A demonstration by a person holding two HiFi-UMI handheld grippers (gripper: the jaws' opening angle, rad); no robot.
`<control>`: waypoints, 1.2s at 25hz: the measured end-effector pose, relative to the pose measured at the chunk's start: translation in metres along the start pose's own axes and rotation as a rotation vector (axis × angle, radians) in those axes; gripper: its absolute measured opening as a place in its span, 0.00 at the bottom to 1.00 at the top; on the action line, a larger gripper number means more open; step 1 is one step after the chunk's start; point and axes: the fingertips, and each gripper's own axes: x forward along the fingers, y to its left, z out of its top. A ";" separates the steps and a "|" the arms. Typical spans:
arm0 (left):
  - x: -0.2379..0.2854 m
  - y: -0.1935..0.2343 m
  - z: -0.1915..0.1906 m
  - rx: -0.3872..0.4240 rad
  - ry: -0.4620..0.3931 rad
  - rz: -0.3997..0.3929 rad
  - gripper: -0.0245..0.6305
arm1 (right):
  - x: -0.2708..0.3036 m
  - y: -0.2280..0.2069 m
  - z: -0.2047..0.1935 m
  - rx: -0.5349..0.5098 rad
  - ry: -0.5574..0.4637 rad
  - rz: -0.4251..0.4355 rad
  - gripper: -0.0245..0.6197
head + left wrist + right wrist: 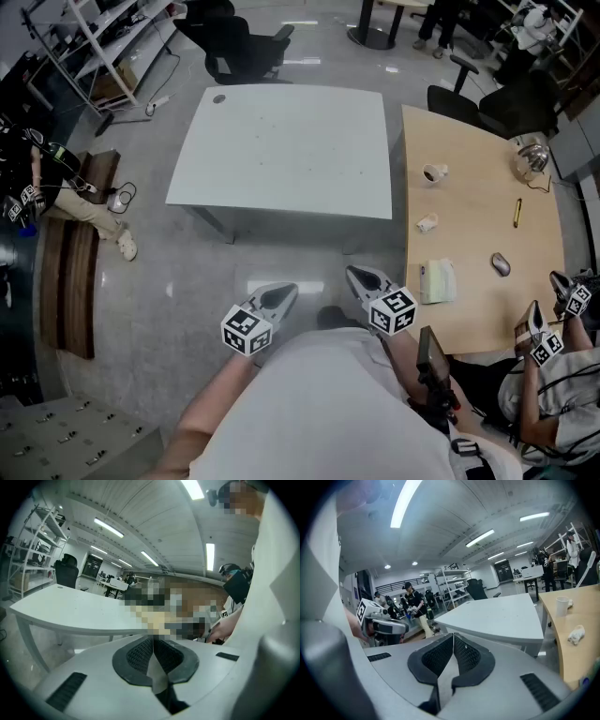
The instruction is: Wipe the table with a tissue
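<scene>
A white table [281, 150] stands in front of me, with small specks on its top. To its right is a wooden table [478, 309] bearing a tissue pack [437, 280] and a crumpled tissue [427, 222]. My left gripper [286, 292] and right gripper [354, 274] hover side by side over the floor, short of both tables. Each is shut with nothing between its pads, as the left gripper view [153, 641] and the right gripper view [453, 637] show. The crumpled tissue [574, 634] also shows at the right of the right gripper view.
The wooden table also holds a cup [434, 172], a pen [517, 213], a mouse [501, 264] and a metal kettle [532, 157]. Another person with two grippers [553, 323] sits at its near right corner. Office chairs [246, 45] stand behind the white table, a bench [70, 281] at left.
</scene>
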 end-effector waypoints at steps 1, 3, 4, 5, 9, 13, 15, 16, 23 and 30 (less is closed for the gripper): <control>0.007 0.006 0.006 0.005 -0.003 0.000 0.05 | 0.006 -0.007 0.006 -0.005 -0.005 0.003 0.07; 0.020 0.018 0.018 0.013 -0.007 -0.001 0.05 | 0.016 -0.022 0.017 -0.013 -0.010 0.005 0.07; 0.026 0.023 0.024 0.016 -0.007 -0.002 0.05 | 0.020 -0.029 0.022 -0.016 -0.010 0.004 0.07; 0.032 0.027 0.029 0.019 -0.006 -0.002 0.05 | 0.023 -0.036 0.025 -0.020 -0.007 -0.001 0.07; 0.054 0.041 0.047 0.028 0.006 -0.007 0.05 | 0.032 -0.065 0.037 -0.029 0.007 -0.027 0.07; 0.075 0.050 0.059 0.039 0.023 -0.011 0.05 | 0.040 -0.093 0.046 -0.027 0.018 -0.051 0.07; 0.087 0.055 0.065 0.044 0.029 -0.013 0.05 | 0.044 -0.106 0.049 -0.033 0.026 -0.061 0.07; 0.093 0.057 0.068 0.048 0.030 -0.013 0.05 | 0.046 -0.112 0.050 -0.036 0.028 -0.067 0.07; 0.133 0.068 0.096 0.082 0.047 -0.019 0.05 | 0.051 -0.166 0.052 0.008 0.059 -0.187 0.07; 0.167 0.067 0.110 0.097 0.057 -0.048 0.05 | 0.032 -0.206 0.050 -0.001 0.081 -0.255 0.07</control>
